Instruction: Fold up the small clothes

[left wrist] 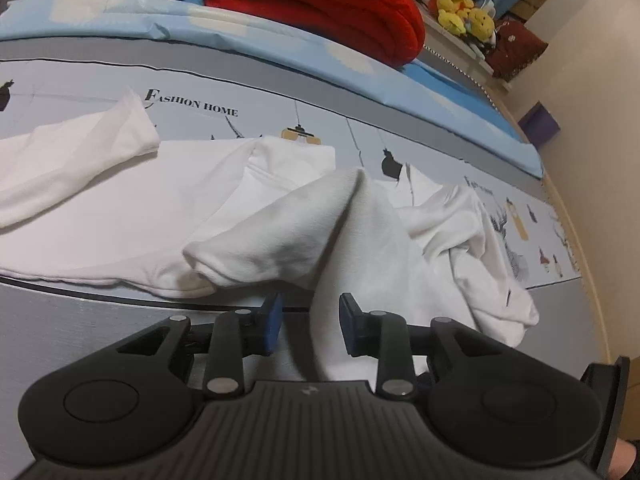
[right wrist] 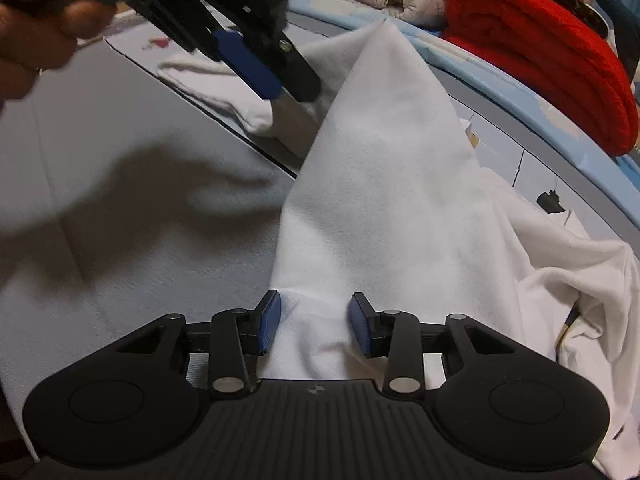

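Right tongs [right wrist: 314,326]: nearest item in the right wrist view. Blue pads apart, a tented strip of white cloth running between them; whether the pads touch the cloth cannot be told, but they are not closed on it.

Left tongs [left wrist: 308,324]: pads apart, nothing clamped; a fold of the same cloth hangs just in front of the gap. In the right wrist view these tongs appear at upper left, held in a hand [right wrist: 36,28], tips near a sleeve end.

White garment [left wrist: 248,208]: long-sleeved top, lying rumpled on the printed bed sheet [left wrist: 80,84]; 1 sleeve [left wrist: 76,148] stretched flat to the left, middle bunched into a ridge, the far right part crumpled.

Red blanket [left wrist: 320,4]: folded, well behind the garment. Yellow plush toys [left wrist: 464,10]: on a shelf beyond.

Step, as judged: early, garment not yet spread, no fold made. Next move calls for both tongs to close on edges of the cloth and draw it flat.
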`<state>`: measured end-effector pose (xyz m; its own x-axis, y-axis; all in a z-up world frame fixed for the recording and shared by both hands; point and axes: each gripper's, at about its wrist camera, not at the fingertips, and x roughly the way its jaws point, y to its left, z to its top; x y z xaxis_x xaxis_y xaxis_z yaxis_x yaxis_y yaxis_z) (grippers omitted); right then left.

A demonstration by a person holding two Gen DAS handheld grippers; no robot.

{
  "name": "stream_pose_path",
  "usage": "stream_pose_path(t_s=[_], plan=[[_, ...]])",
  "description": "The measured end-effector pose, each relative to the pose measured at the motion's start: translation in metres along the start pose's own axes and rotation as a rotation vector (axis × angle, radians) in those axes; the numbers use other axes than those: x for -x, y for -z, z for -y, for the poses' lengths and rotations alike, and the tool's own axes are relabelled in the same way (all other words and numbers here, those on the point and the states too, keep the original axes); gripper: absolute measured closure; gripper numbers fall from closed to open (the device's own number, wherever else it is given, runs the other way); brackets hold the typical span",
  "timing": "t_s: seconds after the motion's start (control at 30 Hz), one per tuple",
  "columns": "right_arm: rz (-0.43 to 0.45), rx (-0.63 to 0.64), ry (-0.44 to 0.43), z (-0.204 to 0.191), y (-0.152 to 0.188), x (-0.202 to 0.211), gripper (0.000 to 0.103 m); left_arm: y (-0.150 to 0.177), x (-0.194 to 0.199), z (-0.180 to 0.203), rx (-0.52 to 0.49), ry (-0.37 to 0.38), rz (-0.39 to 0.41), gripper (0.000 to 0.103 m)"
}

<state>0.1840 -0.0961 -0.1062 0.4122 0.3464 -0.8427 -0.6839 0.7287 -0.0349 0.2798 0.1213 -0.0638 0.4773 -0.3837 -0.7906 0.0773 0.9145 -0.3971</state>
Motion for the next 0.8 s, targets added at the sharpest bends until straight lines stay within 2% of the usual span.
stream_pose_path(t_s=[0.13, 0.23, 0.3, 0.37, 0.47, 0.57, 0.63, 0.7, 0.73, 0.8], plan=[[-0.013, -0.036, -0.002, 0.013, 0.0, -0.004, 0.09, -0.002, -0.002, -0.005, -0.003, -0.012, -0.012, 0.069], [0.005, -0.098, -0.028, 0.03, 0.002, -0.006, 0.096, -0.002, -0.006, -0.005, -0.016, -0.025, -0.026, 0.069], [0.052, -0.171, -0.053, 0.042, 0.005, 0.01, 0.097, -0.002, -0.009, -0.003, -0.031, -0.025, -0.041, 0.069], [0.138, -0.318, -0.072, 0.073, 0.008, 0.032, 0.097, 0.0, -0.014, -0.001, -0.046, -0.021, -0.059, 0.069], [0.281, -0.616, -0.121, 0.138, 0.025, 0.063, 0.097, 0.003, -0.031, 0.003, -0.07, -0.021, -0.089, 0.069], [0.334, -0.785, -0.126, 0.179, 0.048, 0.075, 0.097, 0.005, -0.052, 0.01, -0.069, 0.007, -0.1, 0.069], [0.341, -0.823, -0.137, 0.19, 0.056, 0.077, 0.097, 0.004, -0.067, 0.016, -0.053, 0.039, -0.104, 0.063], [0.341, -0.823, -0.137, 0.192, 0.061, 0.076, 0.097, 0.003, -0.081, 0.021, -0.025, 0.052, -0.084, 0.042], [0.341, -0.82, -0.141, 0.191, 0.062, 0.077, 0.097, 0.001, -0.088, 0.022, 0.0, 0.04, -0.069, 0.037], [0.337, -0.803, -0.134, 0.194, 0.061, 0.078, 0.097, -0.001, -0.102, 0.021, 0.07, 0.023, -0.056, 0.032]])
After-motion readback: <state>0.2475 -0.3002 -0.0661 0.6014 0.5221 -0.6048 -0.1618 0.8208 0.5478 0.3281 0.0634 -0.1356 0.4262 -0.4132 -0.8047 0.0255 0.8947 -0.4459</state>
